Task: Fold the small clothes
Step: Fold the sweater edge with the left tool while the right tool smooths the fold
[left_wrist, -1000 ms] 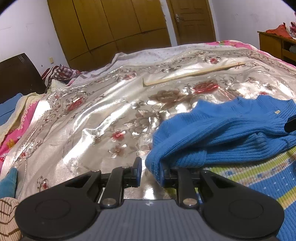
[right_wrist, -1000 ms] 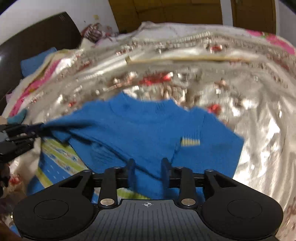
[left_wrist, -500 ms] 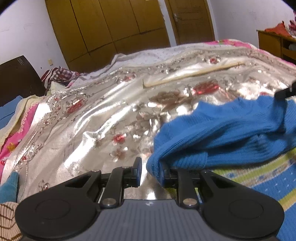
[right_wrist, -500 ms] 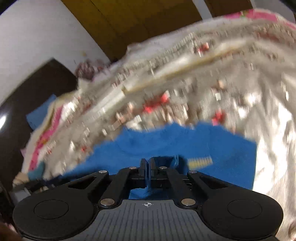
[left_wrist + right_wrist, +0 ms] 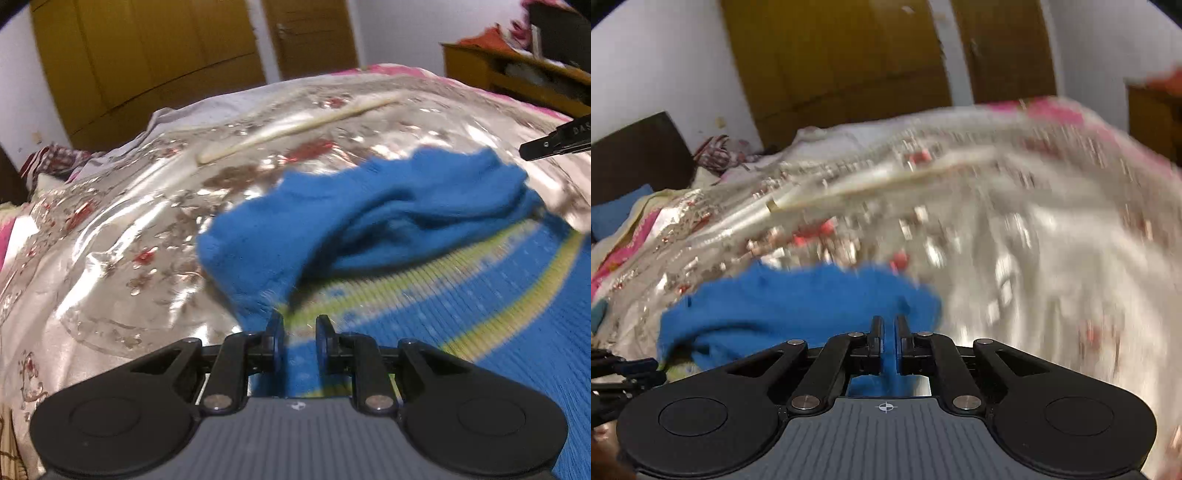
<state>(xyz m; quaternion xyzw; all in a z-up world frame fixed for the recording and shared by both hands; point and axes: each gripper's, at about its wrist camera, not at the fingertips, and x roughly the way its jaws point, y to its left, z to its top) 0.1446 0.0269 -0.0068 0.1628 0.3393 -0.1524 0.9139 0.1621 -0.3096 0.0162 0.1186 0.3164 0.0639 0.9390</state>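
Lying on the shiny floral bedspread (image 5: 122,236), the blue knit sweater (image 5: 369,218) has its plain top part folded over its striped body. The left tool (image 5: 298,330) sits narrow with a sweater edge at its left finger; whether it grips is unclear. The right tool (image 5: 889,328), its jaws having just been opening slightly, pinches a fold of blue knit

two low wrist views close over the bed (image 5: 110,229), sharing the blue sweater (image 5: 369,221)
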